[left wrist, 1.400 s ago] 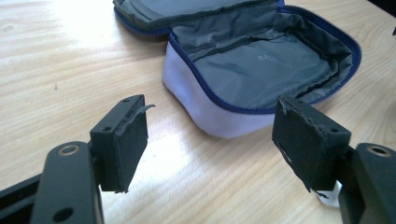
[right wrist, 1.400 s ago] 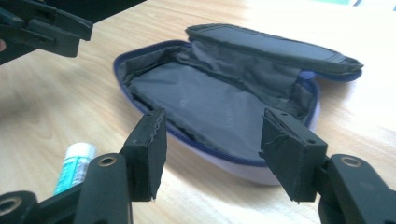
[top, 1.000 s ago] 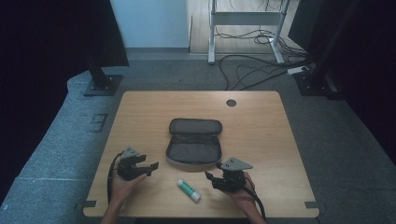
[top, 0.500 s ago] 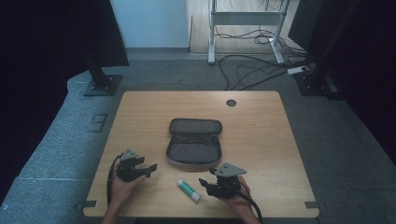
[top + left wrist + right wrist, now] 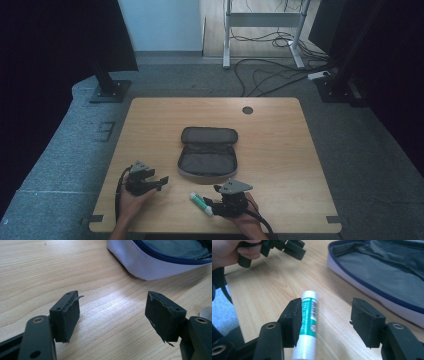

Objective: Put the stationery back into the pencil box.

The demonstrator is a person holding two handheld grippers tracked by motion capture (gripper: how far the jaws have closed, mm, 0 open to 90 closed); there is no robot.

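Glue stick [image 5: 308,322] flat on table [image 5: 280,150] near front edge, between parted jaws of right gripper [image 5: 325,320], against one pad, ungripped, left gripper [image 5: 112,315] open, empty, beside open pouch [image 5: 207,152]

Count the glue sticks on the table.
1: the glue stick lies on the table between the right gripper's open jaws, near the pouch; its inside is partly hidden.

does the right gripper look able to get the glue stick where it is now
Probably yes: the right gripper is open with the glue stick lying on the table between its jaws, beside one pad, nothing blocking.
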